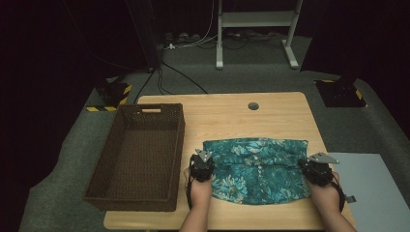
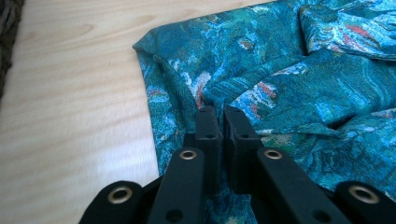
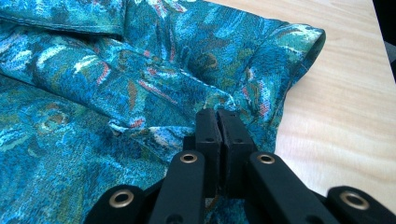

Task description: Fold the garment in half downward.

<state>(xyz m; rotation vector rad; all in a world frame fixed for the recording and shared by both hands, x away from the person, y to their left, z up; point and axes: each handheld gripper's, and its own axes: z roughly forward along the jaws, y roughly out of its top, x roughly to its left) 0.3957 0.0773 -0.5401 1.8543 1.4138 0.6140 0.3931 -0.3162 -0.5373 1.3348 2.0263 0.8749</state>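
A teal patterned cloth is spread in loose folds on the near right part of the wooden table, with a dark wicker basket standing just to its left. The cloth's left edge is gripped by the left gripper, held in a hand that comes in from the near edge. In the left gripper view the two black jaws are seen pressed nearly together, with a raised fold of the cloth pinched between their tips, just inside the cloth's left border. The right edge of the cloth is held by the right gripper, behind which the other hand is seen. In the right gripper view the jaws are closed against each other on a ridge of the fabric, near the rolled right hem, beyond which bare table is seen. The two grippers are set well apart, at opposite ends of the cloth.
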